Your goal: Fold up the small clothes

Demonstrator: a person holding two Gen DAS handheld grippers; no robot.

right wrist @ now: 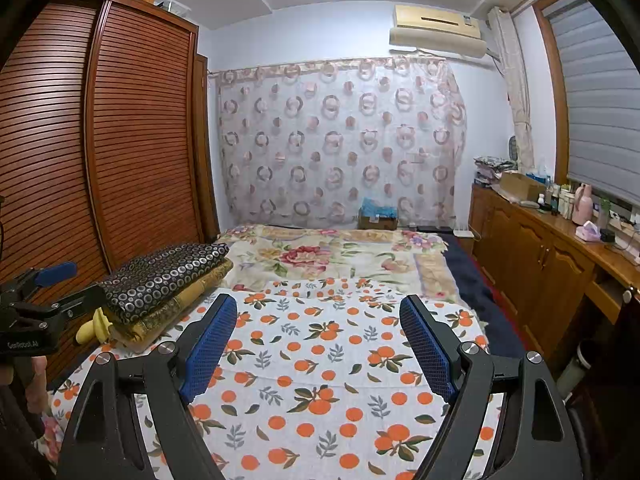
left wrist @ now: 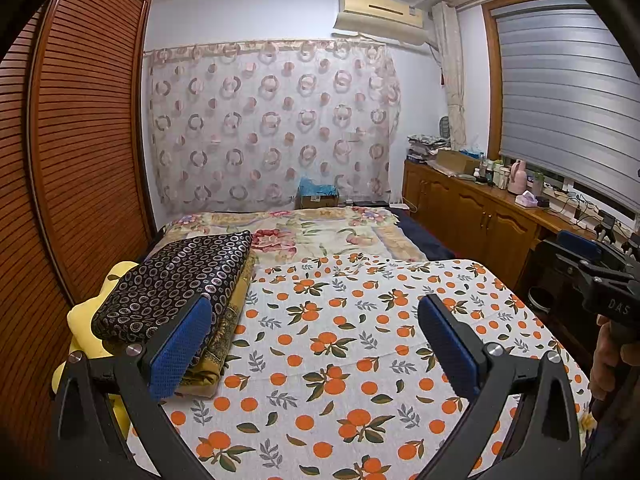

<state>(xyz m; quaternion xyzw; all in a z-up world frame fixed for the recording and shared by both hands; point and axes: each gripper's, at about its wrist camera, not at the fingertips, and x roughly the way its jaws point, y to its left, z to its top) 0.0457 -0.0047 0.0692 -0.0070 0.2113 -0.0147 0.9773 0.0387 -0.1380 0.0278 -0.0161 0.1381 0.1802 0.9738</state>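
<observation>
A bed [left wrist: 404, 236] is covered by an orange-print cloth [left wrist: 340, 340]; above it the left tool [left wrist: 316, 344] and right tool [right wrist: 318, 344] hover side by side, both spread wide, gripping nothing; a folded dark ring-patterned garment [left wrist: 176, 280] tops a gold folded piece [left wrist: 218, 344] at the bed's left edge, beside the slatted wardrobe [left wrist: 88, 140].

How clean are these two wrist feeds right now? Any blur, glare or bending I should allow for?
Left wrist view: sharp, evenly lit, no glare; fisheye bows the wardrobe and blind, dark vignette at the corners; left gripper open over the orange-print cloth. Right wrist view: equally sharp, same bowing and vignette; right gripper open, soft shadows only.
</observation>
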